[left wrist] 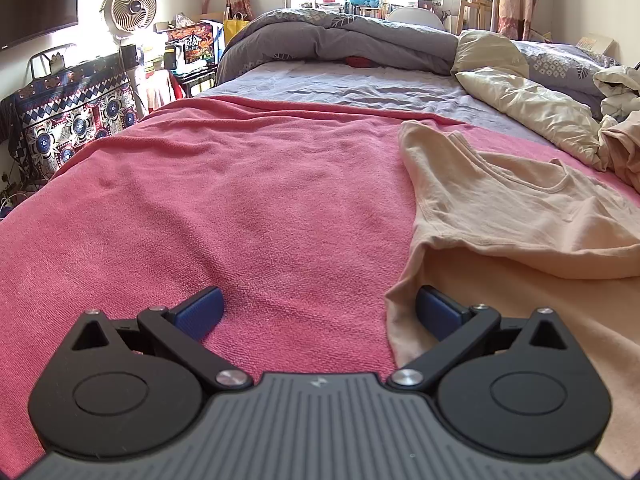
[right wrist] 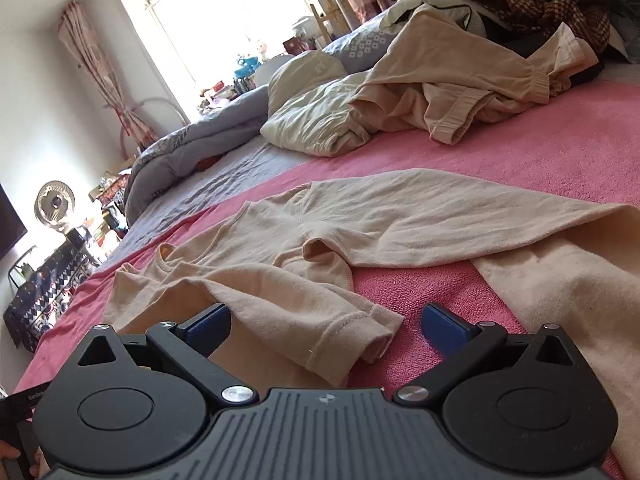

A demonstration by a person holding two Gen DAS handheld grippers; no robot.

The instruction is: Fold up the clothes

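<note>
The left gripper [left wrist: 320, 314] hangs low over the pink blanket [left wrist: 224, 208], its fingers [left wrist: 200, 314] spread wide with nothing between them; its right finger sits at the edge of the beige shirt [left wrist: 520, 216], which lies flat on the blanket on the bed, collar away from the camera; a grey duvet [left wrist: 340, 40] is bunched at the far end. In the right wrist view the right gripper [right wrist: 326, 324] has its fingers [right wrist: 442, 326] at their widest; a shirt sleeve cuff [right wrist: 352, 332] lies between them, unpinched; the other sleeve [right wrist: 460, 216] stretches off to the right; further right and beyond, a heap of clothes [right wrist: 460, 92] rests on the blanket.
</note>
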